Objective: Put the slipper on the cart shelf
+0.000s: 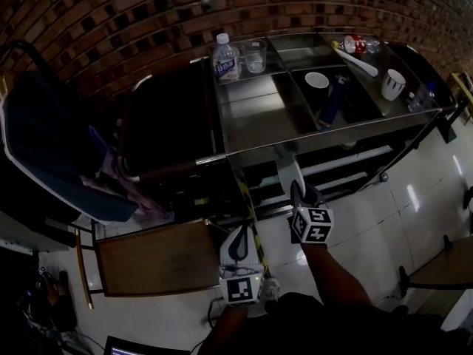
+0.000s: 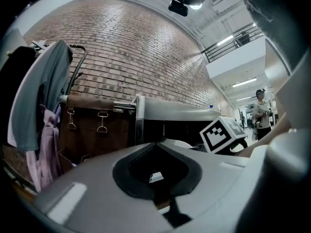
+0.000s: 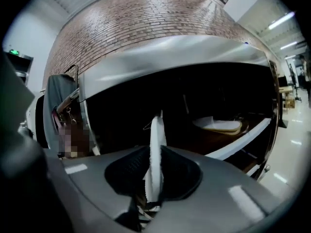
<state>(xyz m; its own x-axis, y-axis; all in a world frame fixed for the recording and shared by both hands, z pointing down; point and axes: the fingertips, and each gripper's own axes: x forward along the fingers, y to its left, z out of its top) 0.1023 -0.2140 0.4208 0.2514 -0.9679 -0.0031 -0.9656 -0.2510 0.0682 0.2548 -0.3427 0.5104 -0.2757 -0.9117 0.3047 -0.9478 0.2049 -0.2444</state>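
Brick backdrop (image 1: 111,21), slipper (image 3: 155,144) gripped in right tool (image 3: 154,181)

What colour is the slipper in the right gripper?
The slipper is white; clearest in the right gripper view.

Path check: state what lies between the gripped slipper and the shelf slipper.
Nothing visible: the right gripper view shows only dark open space between gripped slipper and shelf slipper.

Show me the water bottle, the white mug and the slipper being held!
water bottle (image 1: 225,66), head view, on its label.
white mug (image 1: 393,84), head view, on its side.
slipper (image 3: 154,149), right gripper view, its white edge.
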